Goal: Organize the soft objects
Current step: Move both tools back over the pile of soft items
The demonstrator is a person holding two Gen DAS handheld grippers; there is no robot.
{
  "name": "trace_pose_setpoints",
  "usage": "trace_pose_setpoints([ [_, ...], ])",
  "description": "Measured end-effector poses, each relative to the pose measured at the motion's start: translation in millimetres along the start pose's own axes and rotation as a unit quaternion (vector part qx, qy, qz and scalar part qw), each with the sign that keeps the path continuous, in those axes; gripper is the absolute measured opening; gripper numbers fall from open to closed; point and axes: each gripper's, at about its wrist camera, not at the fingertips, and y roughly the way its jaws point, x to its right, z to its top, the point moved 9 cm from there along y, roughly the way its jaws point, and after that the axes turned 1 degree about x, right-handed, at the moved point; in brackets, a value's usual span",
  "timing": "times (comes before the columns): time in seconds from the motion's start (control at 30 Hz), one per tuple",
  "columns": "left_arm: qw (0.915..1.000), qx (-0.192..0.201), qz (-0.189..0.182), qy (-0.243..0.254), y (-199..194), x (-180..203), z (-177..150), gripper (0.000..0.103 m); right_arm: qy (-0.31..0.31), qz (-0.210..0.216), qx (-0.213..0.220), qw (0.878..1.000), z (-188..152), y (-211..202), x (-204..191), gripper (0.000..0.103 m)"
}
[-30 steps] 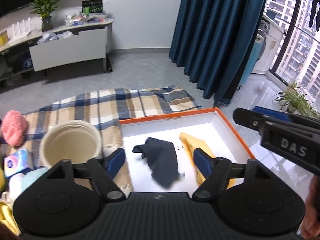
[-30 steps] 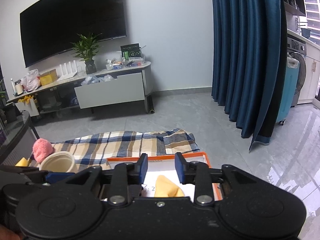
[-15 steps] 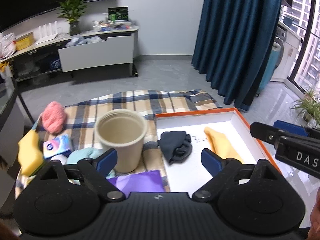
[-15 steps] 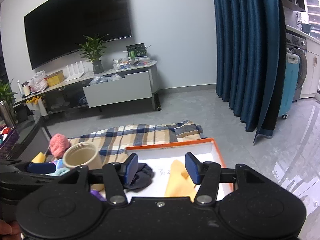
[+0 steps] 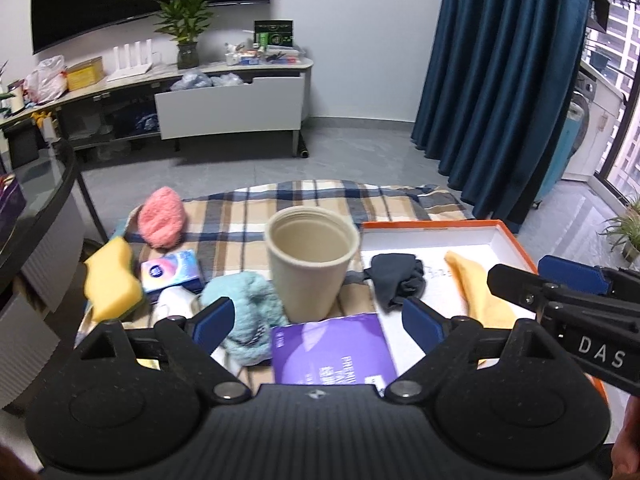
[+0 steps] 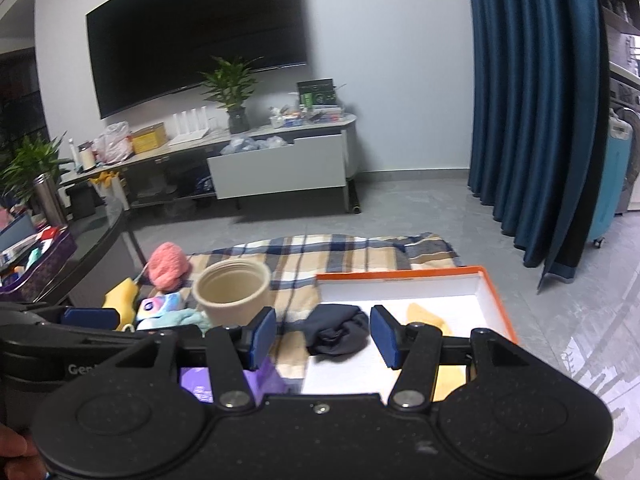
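Observation:
An orange-rimmed white box point(image 5: 432, 225) point(image 6: 400, 276) on the plaid cloth holds a dark navy cloth point(image 5: 396, 278) point(image 6: 338, 330) and a yellow cloth point(image 5: 480, 288) point(image 6: 424, 314). Left of it lie a pink knitted item point(image 5: 162, 218) point(image 6: 168, 264), a light blue fluffy item point(image 5: 246, 306), a yellow sponge point(image 5: 112, 276) and a tissue pack point(image 5: 170, 270). My left gripper point(image 5: 316, 322) is open and empty above the purple packet. My right gripper point(image 6: 324, 338) is open and empty, in front of the navy cloth.
A beige cup point(image 5: 310, 262) point(image 6: 230, 290) stands upright between the soft items and the box. A purple packet point(image 5: 332, 354) lies at the near edge. A dark glass table point(image 5: 36, 208) is at the left. The TV cabinet point(image 5: 224, 100) stands behind.
Both grippers have pulled back and swung left. The right gripper has opened wider. The navy cloth now lies bunched in the box, and the soft items at the left have come into view.

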Motion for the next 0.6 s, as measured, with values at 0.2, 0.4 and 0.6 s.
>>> trace_pose_setpoints([
  [0.2,0.9998,0.001,0.011,-0.015,-3,-20,-5,0.093,-0.008,0.017,-0.007,1.000,-4,2,-22,0.064],
  [0.4,0.9994,0.005,0.018,-0.030,-10,-38,-12,0.093,-0.018,0.033,-0.012,0.999,-7,3,-44,0.064],
  [0.6,0.9986,0.008,0.031,-0.043,-19,-59,-19,0.093,-0.029,0.055,-0.019,0.998,-12,6,-68,0.064],
])
